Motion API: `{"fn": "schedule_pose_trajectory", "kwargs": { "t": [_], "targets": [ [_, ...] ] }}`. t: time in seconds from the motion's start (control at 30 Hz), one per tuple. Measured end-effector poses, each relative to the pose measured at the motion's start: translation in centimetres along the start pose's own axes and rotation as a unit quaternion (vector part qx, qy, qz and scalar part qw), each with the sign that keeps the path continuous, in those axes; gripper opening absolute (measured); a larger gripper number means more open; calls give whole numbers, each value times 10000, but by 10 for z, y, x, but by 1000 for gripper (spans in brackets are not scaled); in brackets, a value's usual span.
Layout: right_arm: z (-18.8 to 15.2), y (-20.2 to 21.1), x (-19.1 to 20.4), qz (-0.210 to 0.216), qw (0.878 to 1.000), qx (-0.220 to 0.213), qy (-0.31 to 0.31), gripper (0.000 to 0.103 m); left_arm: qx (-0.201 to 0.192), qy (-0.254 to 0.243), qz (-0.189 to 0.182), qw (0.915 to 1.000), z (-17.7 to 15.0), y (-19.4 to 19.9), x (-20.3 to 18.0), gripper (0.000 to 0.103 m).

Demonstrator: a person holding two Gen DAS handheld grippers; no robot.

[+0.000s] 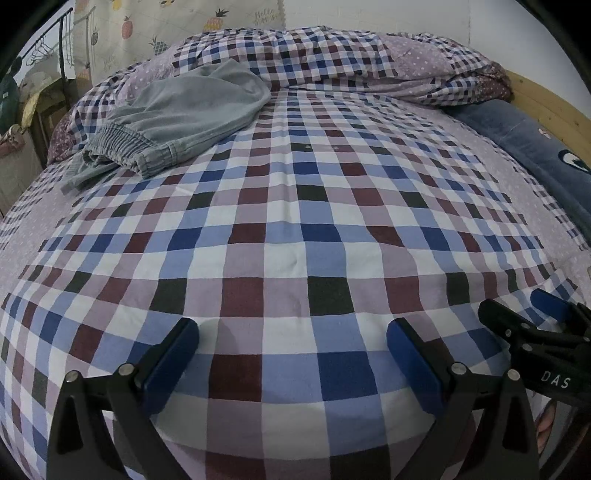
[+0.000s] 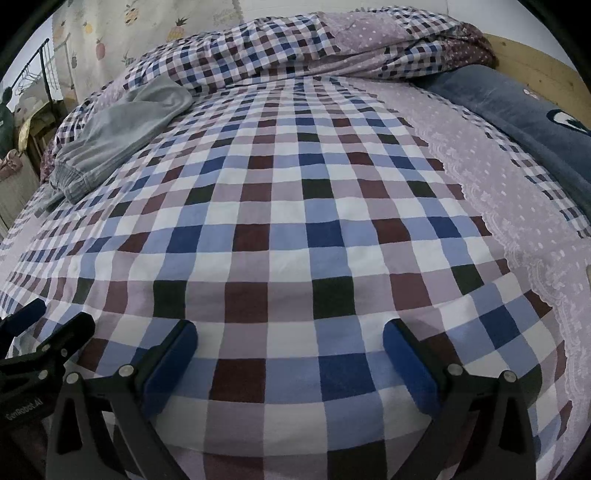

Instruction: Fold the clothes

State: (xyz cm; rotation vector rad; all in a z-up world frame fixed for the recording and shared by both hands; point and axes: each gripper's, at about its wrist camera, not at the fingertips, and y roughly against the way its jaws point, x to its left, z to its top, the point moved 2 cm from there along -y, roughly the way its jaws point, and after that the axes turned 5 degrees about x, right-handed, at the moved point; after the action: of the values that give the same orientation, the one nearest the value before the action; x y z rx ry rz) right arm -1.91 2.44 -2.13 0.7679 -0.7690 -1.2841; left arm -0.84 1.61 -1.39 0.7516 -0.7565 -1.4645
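Observation:
A crumpled pair of grey pants (image 1: 173, 122) with an elastic waistband lies at the far left of the checked bed, also seen in the right wrist view as grey pants (image 2: 122, 136). My left gripper (image 1: 291, 332) hovers open over the near edge of the bed, nothing between its blue pads. My right gripper (image 2: 290, 330) is open too, beside it and equally far from the pants. The right gripper shows at the right edge of the left wrist view (image 1: 532, 314). In the right wrist view the left gripper (image 2: 48, 321) shows at the left edge.
The checked bed sheet (image 1: 295, 229) covers the mattress. A bunched checked duvet (image 1: 332, 59) lies along the far side. A blue pillow (image 1: 535, 140) rests against the wooden headboard (image 1: 546, 99) at right. A clothes rack (image 1: 48, 48) and a pineapple-print curtain (image 1: 166, 22) stand at far left.

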Motion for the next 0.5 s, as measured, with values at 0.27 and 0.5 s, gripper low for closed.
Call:
{"fn": "schedule_pose_trajectory", "kwargs": {
  "t": [0.27,0.5],
  "targets": [
    [0,0,-1,-19,10000,2,13,103,-10,-11,-37,10000,1,-1,1,103],
    [0,0,-2,-14,10000,-1,22,103,-17,-6,-58,10000,2,-3,3,103]
  ]
}}
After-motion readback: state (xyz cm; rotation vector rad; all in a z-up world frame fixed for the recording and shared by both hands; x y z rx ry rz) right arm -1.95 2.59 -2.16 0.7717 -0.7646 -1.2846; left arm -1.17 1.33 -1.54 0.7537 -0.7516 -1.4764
